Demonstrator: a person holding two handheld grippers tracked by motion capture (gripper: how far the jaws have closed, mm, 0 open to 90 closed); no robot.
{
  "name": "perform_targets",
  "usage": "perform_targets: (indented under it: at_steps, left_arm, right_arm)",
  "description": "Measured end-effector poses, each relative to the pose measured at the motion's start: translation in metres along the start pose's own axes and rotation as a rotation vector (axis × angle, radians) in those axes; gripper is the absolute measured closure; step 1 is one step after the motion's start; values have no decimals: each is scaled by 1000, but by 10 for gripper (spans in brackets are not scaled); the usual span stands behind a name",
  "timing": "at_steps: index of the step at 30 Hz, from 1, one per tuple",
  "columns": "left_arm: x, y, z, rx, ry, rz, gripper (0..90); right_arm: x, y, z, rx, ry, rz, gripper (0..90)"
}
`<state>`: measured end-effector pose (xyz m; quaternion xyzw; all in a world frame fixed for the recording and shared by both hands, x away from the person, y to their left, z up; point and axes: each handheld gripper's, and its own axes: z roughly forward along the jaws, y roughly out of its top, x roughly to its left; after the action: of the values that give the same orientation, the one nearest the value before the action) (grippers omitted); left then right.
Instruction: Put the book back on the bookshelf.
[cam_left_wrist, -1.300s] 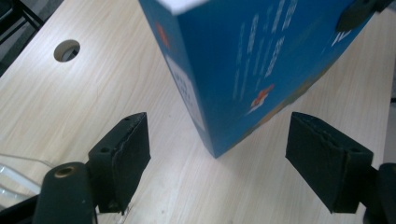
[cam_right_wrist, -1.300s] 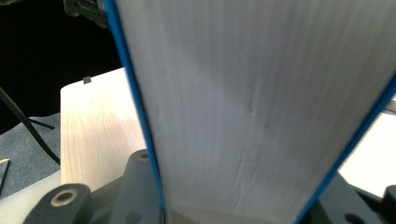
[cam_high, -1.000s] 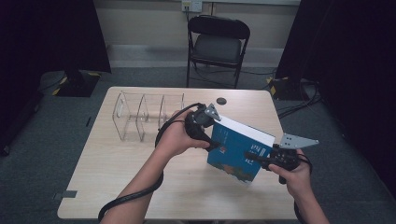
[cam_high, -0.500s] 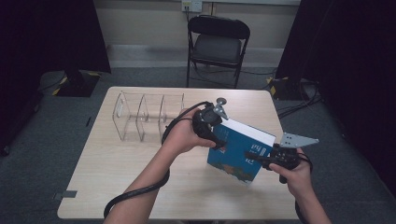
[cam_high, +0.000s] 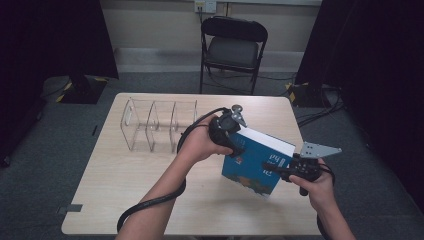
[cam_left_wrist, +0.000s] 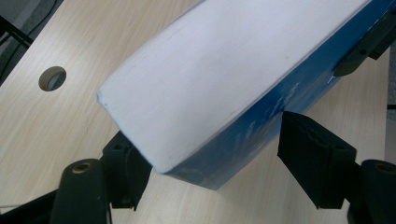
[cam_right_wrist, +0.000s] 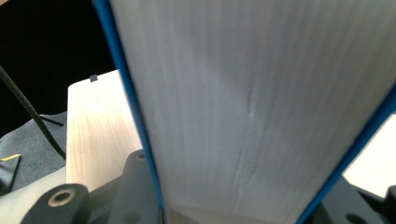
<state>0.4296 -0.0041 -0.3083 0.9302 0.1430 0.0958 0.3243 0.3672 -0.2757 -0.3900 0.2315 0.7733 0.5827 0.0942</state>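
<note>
A thick blue book (cam_high: 255, 162) stands tilted on one corner on the wooden table (cam_high: 125, 200), its white page block facing up. My right gripper (cam_high: 274, 171) is shut on the book's right side; in the right gripper view the pages (cam_right_wrist: 261, 107) sit between its jaws (cam_right_wrist: 238, 196). My left gripper (cam_high: 238, 145) straddles the book's upper left corner (cam_left_wrist: 233, 79). Its jaws have just been closing. The left one is at the back cover, and a gap remains between the right pad (cam_left_wrist: 308, 149) and the blue front cover, so my left gripper (cam_left_wrist: 210, 140) is open.
A clear plastic divider rack (cam_high: 155, 125) stands on the table's far left. A black folding chair (cam_high: 232, 47) sits beyond the far edge. A round cable hole (cam_left_wrist: 52, 78) is in the tabletop behind the book. The left gripper's cable (cam_high: 150, 202) loops across the near table.
My left hand has shifted right, bringing its gripper around the book's upper left corner. The right hand and the book have stayed put.
</note>
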Motion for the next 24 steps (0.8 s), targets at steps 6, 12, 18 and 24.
perform_targets:
  at_steps: [6, 12, 18, 24]
  left_arm:
    - [-3, 1, -7, 47, -4, -8, 342]
    - [-9, -2, -16, 62, -31, -38, 436]
    - [-16, -5, -20, 60, -28, 15, 466]
    - [-15, -4, -11, 27, -2, 67, 388]
  right_arm:
    - [-1, 0, -1, 2, 4, -6, 601]
    - [-2, -3, -4, -11, 30, 0, 561]
    - [-7, -11, -11, -27, 34, 24, 502]
    - [-5, -12, -12, -23, 63, -19, 586]
